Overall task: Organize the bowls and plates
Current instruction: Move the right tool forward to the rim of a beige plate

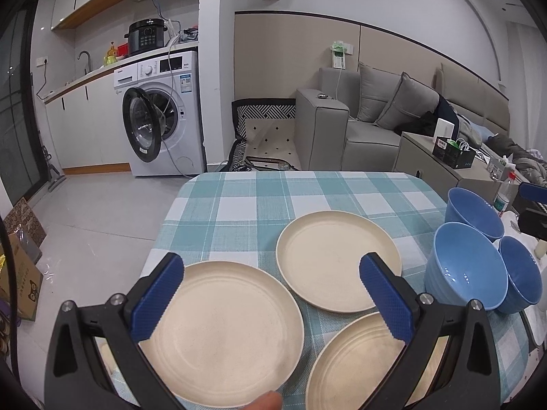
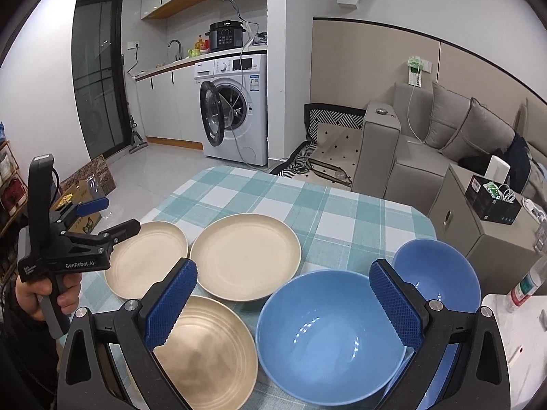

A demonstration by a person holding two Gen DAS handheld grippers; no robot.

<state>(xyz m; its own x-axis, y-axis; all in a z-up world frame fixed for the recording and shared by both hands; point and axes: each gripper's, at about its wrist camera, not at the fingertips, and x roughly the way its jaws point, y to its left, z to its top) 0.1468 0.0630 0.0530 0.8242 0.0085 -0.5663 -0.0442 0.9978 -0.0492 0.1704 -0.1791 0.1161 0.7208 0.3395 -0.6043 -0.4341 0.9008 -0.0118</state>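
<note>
In the left wrist view, the left gripper (image 1: 271, 302) is held with its jaws wide apart and empty, above the near left plate (image 1: 222, 335). That plate is seen just below and ahead, between the pads. A far plate (image 1: 336, 259) and a near right plate (image 1: 355, 365) lie beside it on the checked cloth (image 1: 239, 205). Three blue bowls (image 1: 465, 273) are grouped to the right, well apart from this gripper.

In the right wrist view, the right gripper (image 2: 283, 304) is likewise spread open and empty. The big bowl (image 2: 328, 338) is framed directly ahead between its pads, with a second bowl (image 2: 444, 273) just behind. The plates are judged to fall to the left hand, the bowls to the right.
</note>
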